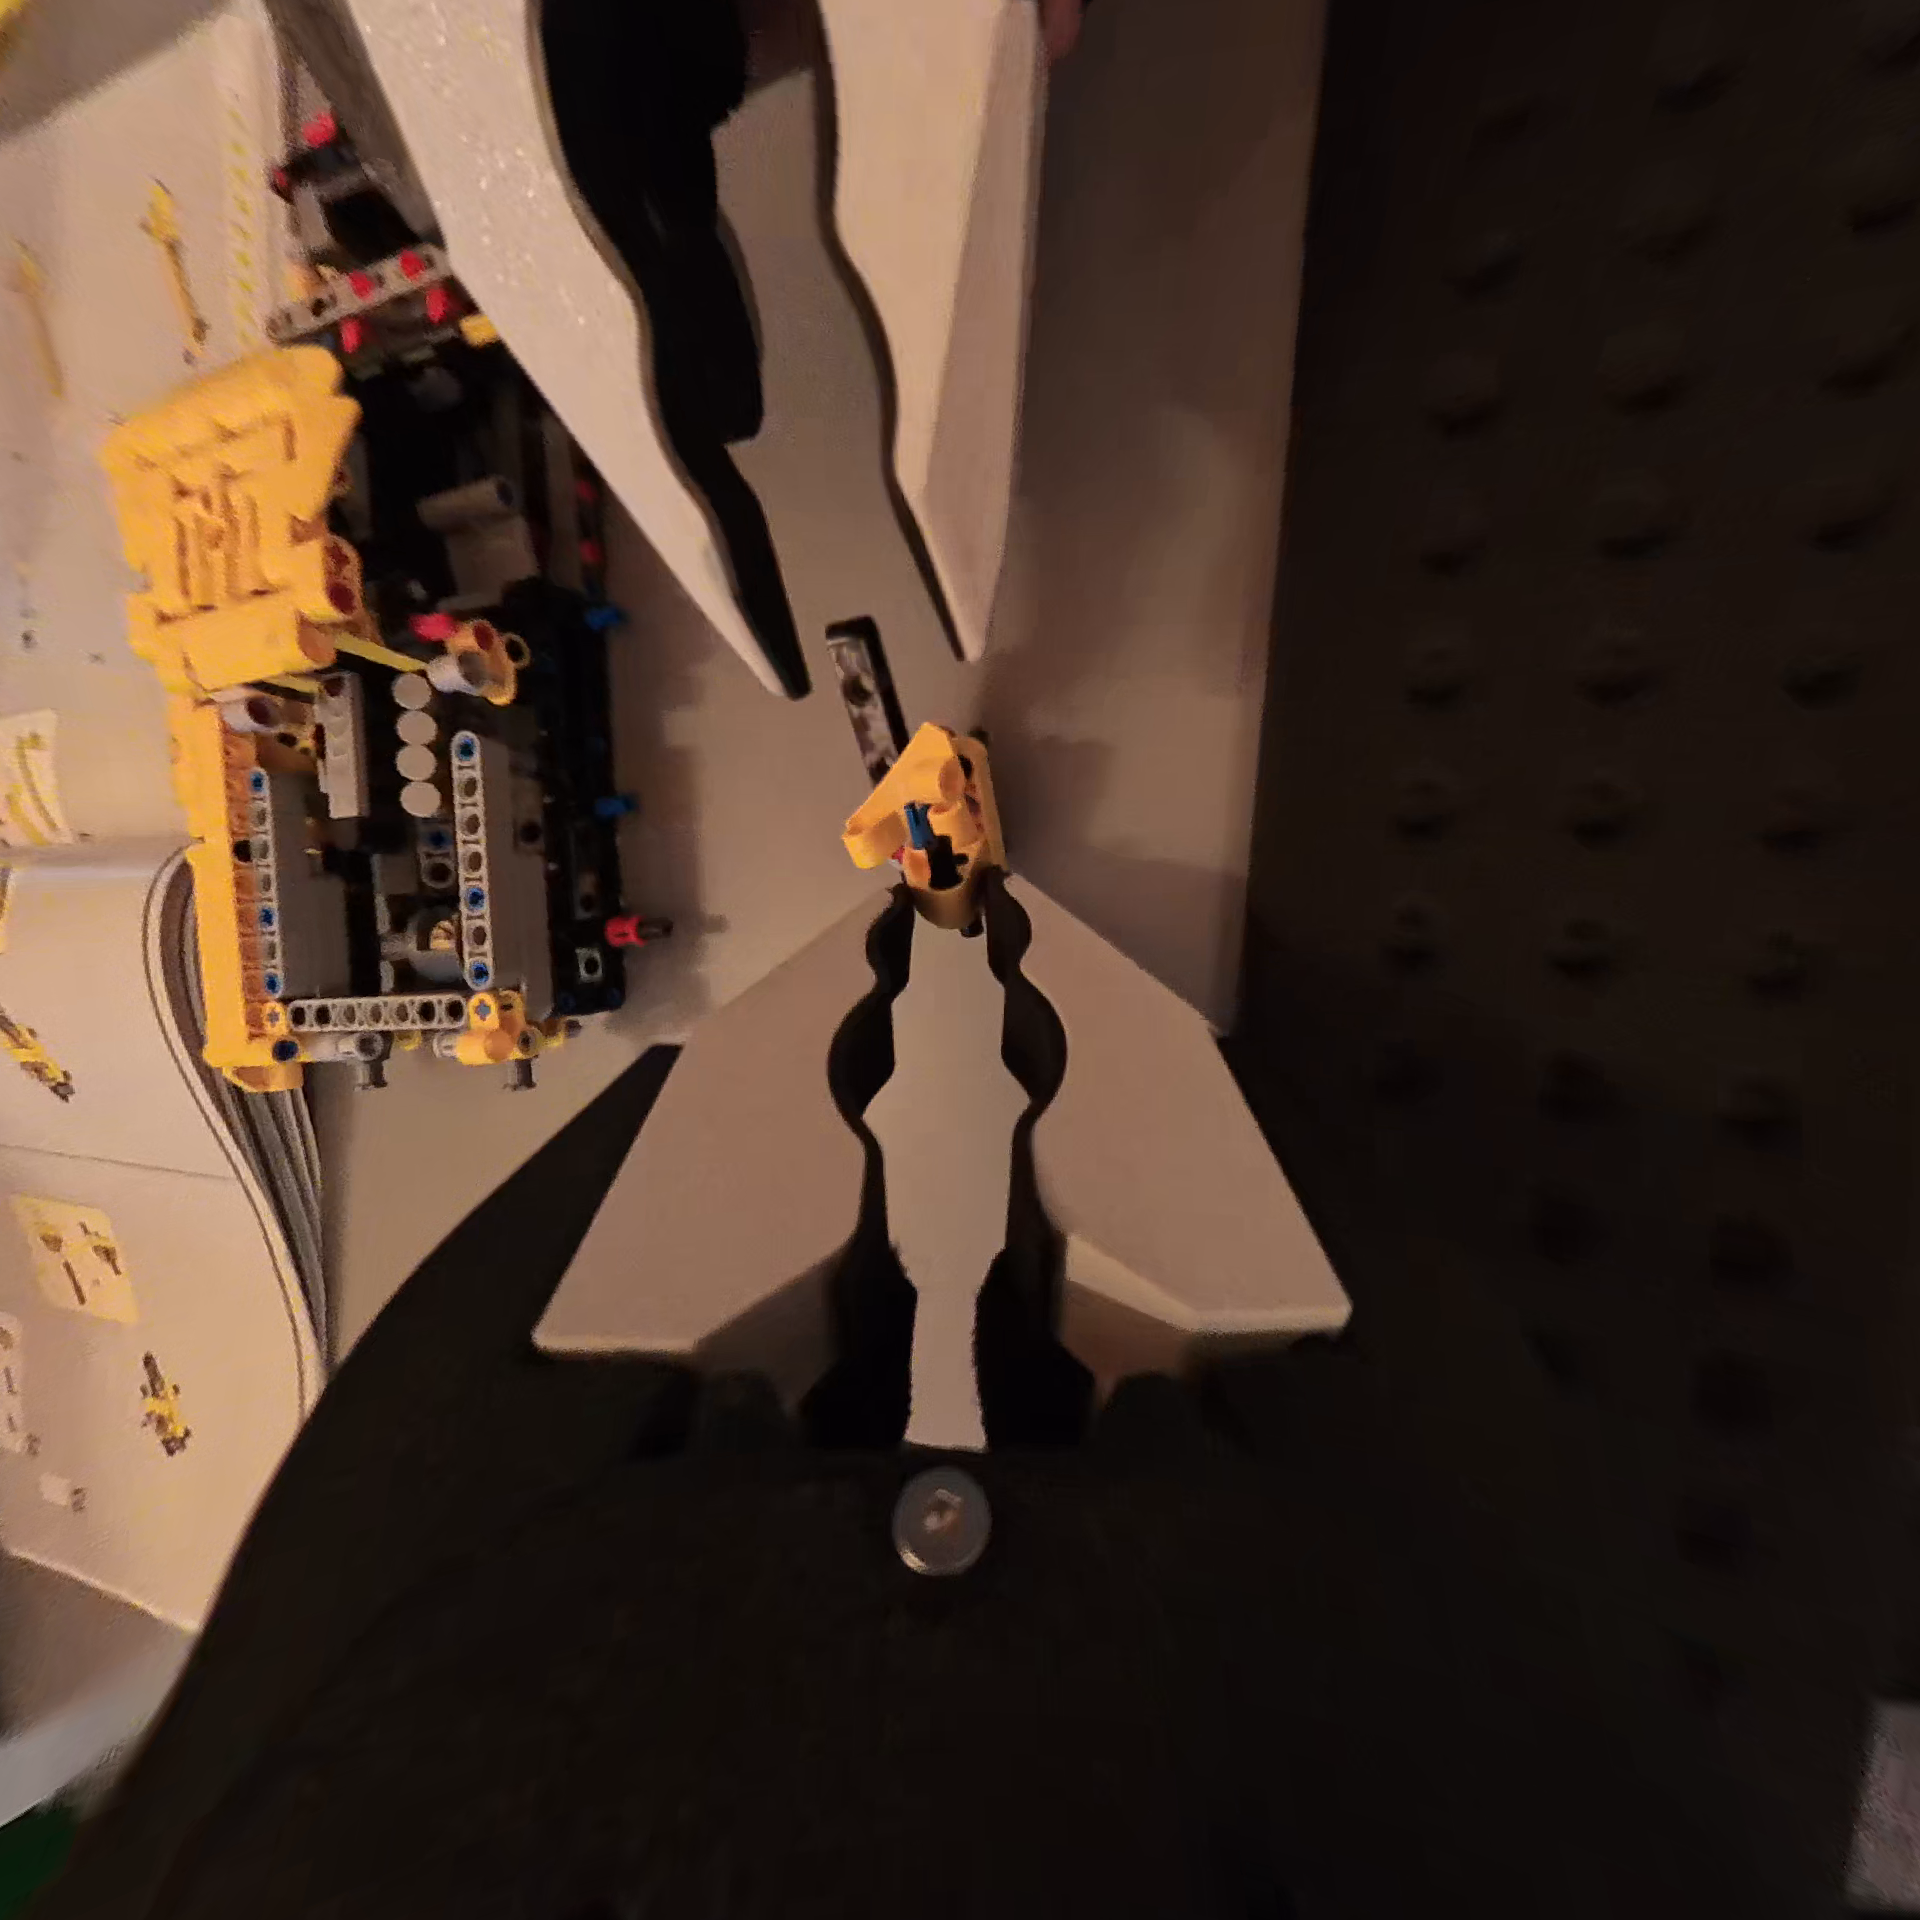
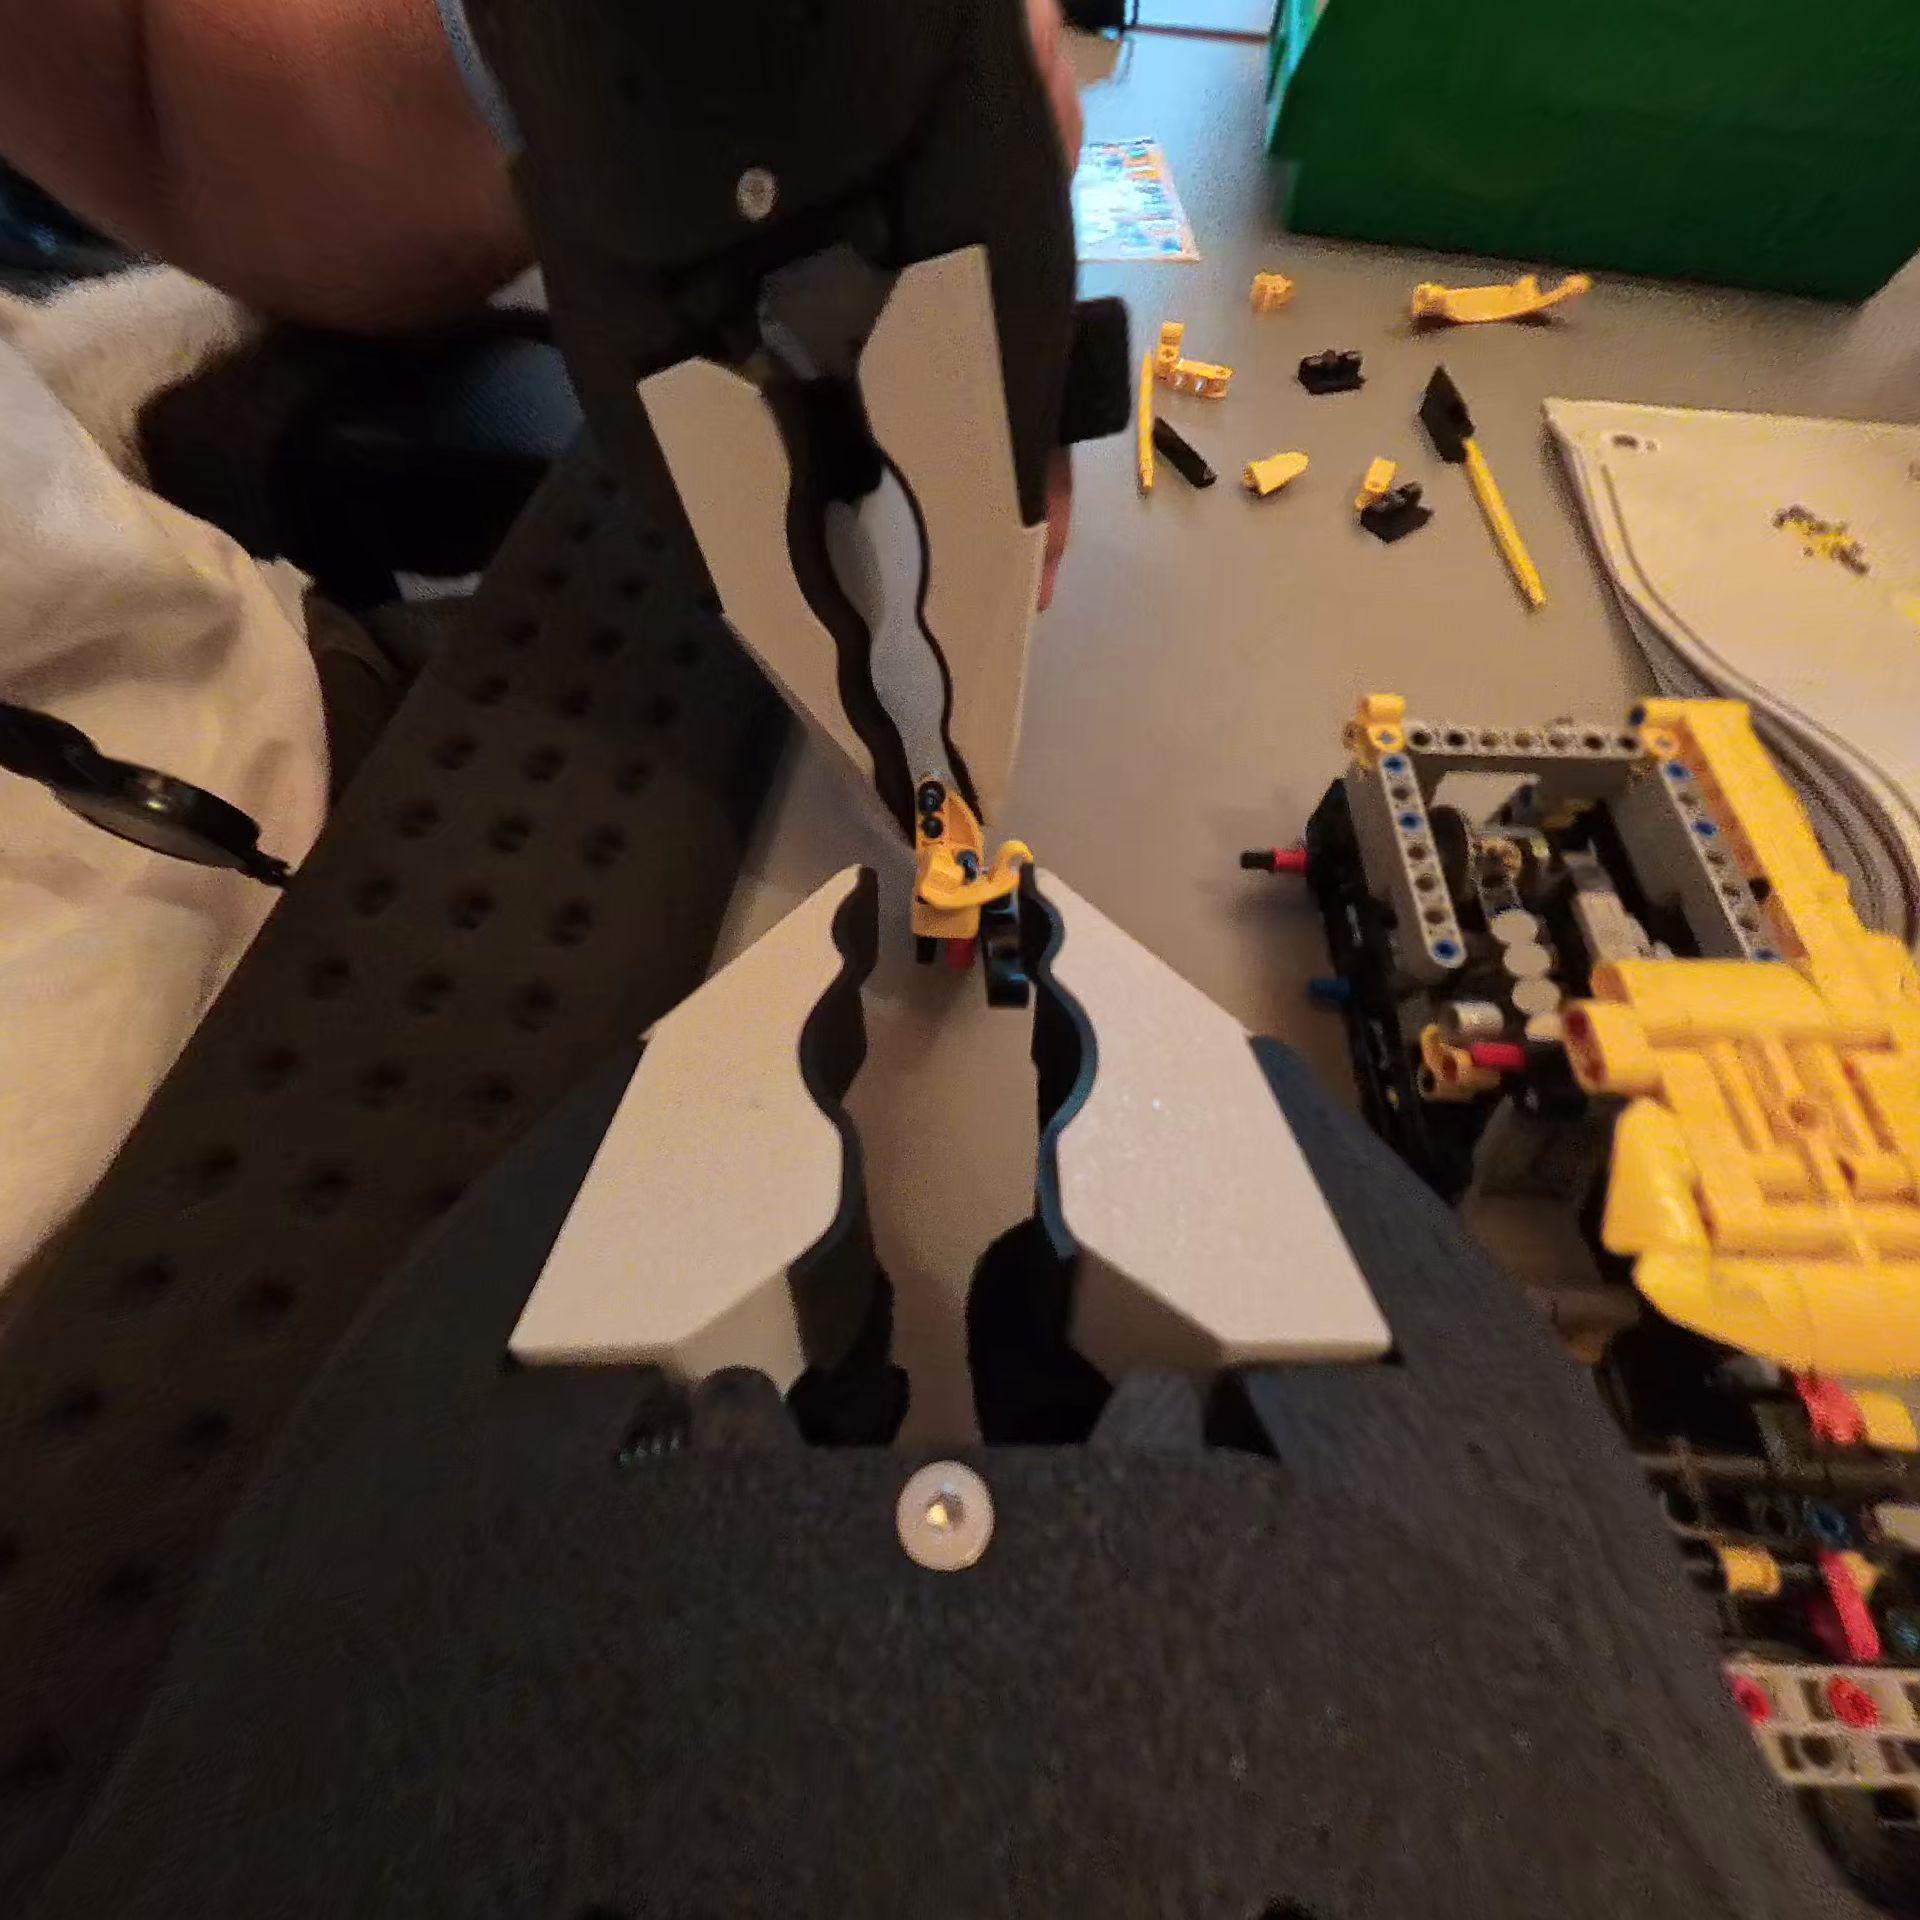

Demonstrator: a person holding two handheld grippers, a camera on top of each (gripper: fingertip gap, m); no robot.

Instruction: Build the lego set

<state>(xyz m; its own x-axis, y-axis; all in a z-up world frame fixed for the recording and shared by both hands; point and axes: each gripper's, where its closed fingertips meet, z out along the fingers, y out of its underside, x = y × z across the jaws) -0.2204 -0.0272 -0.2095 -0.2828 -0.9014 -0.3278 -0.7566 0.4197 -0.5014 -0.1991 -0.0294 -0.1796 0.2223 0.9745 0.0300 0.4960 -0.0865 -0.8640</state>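
A small yellow lego piece with blue, red and black pins is hanging in the air above the grey table, near the big yellow, grey and black lego model that is sitting beside an open instruction booklet. The left hand-held gripper is pinching the piece's lower end between nearly closed fingertips. The right hand-held gripper is standing a little wider, its right fingertip touching a small black part beside the piece.

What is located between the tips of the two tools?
A small yellow piece with blue and black pins sits between the left tool and the right tool; both wrist views show it.
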